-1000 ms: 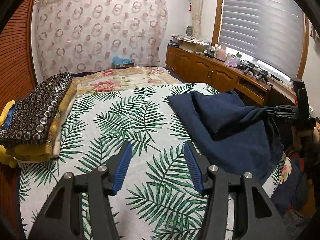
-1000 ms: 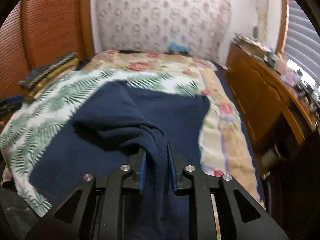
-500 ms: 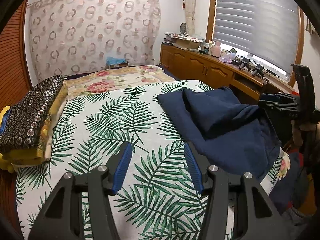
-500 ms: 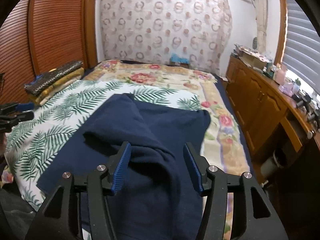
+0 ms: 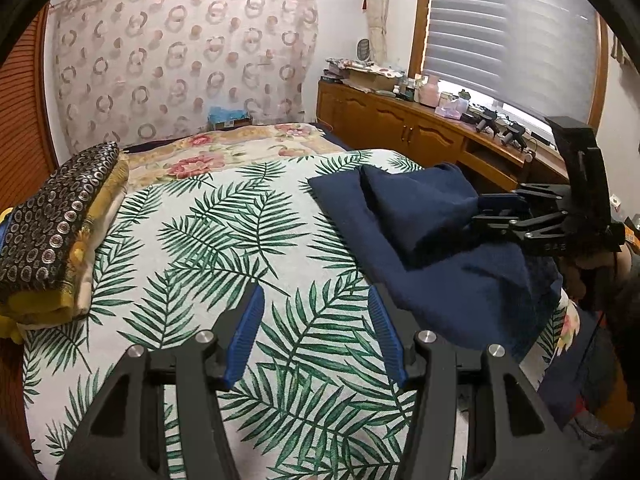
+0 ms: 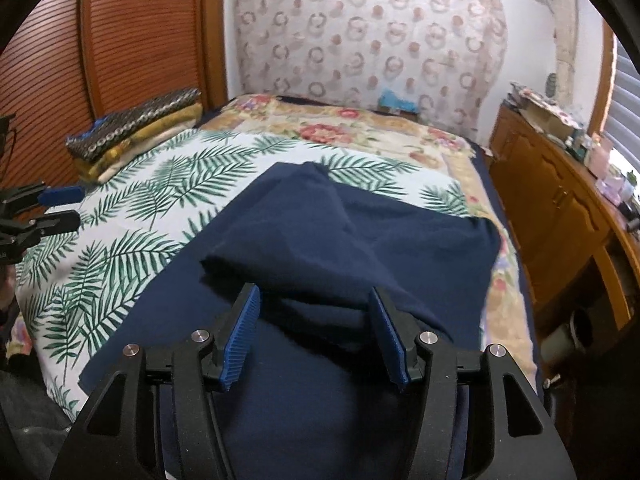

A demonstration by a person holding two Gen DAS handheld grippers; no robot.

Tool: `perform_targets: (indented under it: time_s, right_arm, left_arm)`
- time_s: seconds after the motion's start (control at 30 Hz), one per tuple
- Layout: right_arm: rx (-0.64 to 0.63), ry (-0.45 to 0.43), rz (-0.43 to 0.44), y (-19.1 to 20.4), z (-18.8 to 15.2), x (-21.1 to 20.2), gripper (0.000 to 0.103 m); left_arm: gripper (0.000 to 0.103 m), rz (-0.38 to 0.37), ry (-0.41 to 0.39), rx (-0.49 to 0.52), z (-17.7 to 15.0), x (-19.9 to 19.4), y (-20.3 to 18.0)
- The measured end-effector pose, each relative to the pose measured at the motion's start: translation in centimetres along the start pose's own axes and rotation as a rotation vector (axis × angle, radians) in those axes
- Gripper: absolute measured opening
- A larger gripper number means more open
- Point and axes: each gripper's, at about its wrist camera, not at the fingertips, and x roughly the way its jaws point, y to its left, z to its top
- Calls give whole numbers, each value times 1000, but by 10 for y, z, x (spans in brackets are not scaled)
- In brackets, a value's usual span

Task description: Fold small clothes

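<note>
From the left wrist camera, the left gripper (image 5: 316, 332) with blue ribbed pads is wide open and holds nothing. Under it lies the white bed cover with green palm leaves (image 5: 224, 232). The dark blue soft cloth (image 5: 432, 240) lies on the right side of the bed, with one part folded over into a bump. The right gripper (image 5: 500, 210) is at the cloth's right edge; its blue pads sit apart at the fold. A stack of folded yellow and black patterned cloths (image 5: 56, 232) sits at the left edge of the bed.

From the right wrist camera, the right gripper (image 6: 316, 332) is wide open and grips nothing. The dark blue soft cloth (image 6: 320, 232) lies right under and ahead of it, with the folded bump between the pads. The left gripper (image 6: 60, 208) shows at the far left, over the leafy cover, also open.
</note>
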Motion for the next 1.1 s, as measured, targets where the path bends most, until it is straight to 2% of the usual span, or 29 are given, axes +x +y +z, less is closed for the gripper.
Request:
perform_targets:
  time_s: [0.17,0.37,0.5,0.63,0.73,0.77,0.8,0.83,0.87,0.9,1.0,1.1]
  right_arm:
    - [-57,26,34,18,8,18,59]
    - [-121,58,57,37,18,41,65]
    - [-150,115,90,46,19,59,66]
    - [-181,160,69,51,15,74,66]
    - [-166,154,79,46,14,76,66]
    - [-159,151,80,44,15,76,62]
    - [-156,147,76,42,16,75,49]
    - [-148,142,78,38,16,74,42]
    - [-141,139,86,36,18,73,25]
    - [-128,130,93,30,20,70,12]
    - [-81,76,75,10,32,55,5]
    - [-40,19,19,-15,47,38,3]
  left_arm:
    - [53,-7,13,5,-3,4,-3]
    - [53,-13,17,6,-5,5,-5]
    - [53,-18,21,5,-7,6,-5]
    - [53,-21,27,5,-10,6,-5]
    - [53,-23,30,3,-11,6,-5]
    - [53,-24,30,2,-11,6,-5]
    - [53,-25,31,2,-11,6,-5]
    - [53,-26,31,2,-11,6,-6]
    - [53,-27,31,3,-11,6,-6]
    - [53,-27,31,3,-11,6,-7]
    - [53,-30,33,2,-11,7,-8]
    - [53,-35,34,1,-12,7,-8]
